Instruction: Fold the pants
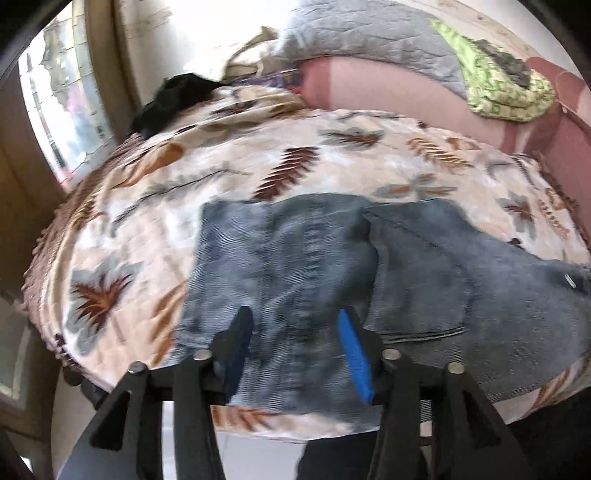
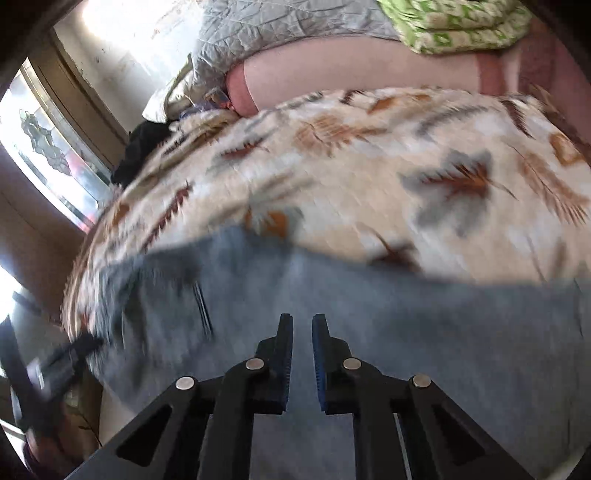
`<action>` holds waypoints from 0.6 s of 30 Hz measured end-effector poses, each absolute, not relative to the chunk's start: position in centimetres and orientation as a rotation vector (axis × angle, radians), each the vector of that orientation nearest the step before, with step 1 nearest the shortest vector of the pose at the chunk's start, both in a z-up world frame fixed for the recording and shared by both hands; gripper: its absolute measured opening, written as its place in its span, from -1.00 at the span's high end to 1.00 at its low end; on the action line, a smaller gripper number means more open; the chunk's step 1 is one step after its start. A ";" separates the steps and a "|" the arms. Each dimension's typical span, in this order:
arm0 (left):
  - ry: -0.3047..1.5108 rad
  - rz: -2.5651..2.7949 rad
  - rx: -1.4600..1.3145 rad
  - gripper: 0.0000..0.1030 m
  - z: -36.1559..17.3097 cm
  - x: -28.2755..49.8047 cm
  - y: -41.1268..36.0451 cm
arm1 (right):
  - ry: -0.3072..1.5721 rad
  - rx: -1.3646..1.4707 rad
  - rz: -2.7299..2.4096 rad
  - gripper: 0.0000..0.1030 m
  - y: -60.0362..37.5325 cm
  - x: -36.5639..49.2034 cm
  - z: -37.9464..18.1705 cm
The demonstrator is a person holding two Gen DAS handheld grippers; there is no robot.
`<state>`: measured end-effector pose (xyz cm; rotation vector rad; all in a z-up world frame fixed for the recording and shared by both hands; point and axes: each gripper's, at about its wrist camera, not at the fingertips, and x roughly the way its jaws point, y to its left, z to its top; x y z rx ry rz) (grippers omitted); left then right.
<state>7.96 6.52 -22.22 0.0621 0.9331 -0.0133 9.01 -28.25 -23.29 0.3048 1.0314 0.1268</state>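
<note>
The left tool (image 1: pixel 295 321), black with blue pads, sits at the bottom centre of the left wrist view with its jaws spread apart, hovering over the faded blue-grey denim pants (image 1: pixel 424 266); the cloth shows between the fingers, and whether the pads touch it cannot be told. The pants lie partly folded across the lower half of that frame on a cream bedspread printed with brown and grey leaves (image 1: pixel 314 155). In the right wrist view, the right tool (image 2: pixel 303 321) sits at the bottom centre, its jaws almost pressed together with a narrow gap and nothing pinched, above the same pants (image 2: pixel 406 332). The blurred left tool (image 2: pixel 70 354) appears at the lower left there. A grey quilted pillow (image 1: pixel 369 33) and a green patterned cloth (image 1: pixel 498 88) lie at the upper right.
</note>
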 end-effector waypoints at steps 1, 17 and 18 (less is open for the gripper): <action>0.948 0.016 0.071 0.01 -22.6 8.1 7.0 | 1.037 0.304 0.099 0.74 -29.1 7.3 -23.6; 1.005 0.095 0.043 -0.18 -23.1 8.5 7.4 | 1.007 0.624 -0.272 0.76 -47.3 -5.4 -25.6; 0.990 0.074 0.042 -0.18 -22.6 8.5 6.7 | 1.011 0.617 -0.241 0.77 -46.7 -5.2 -25.4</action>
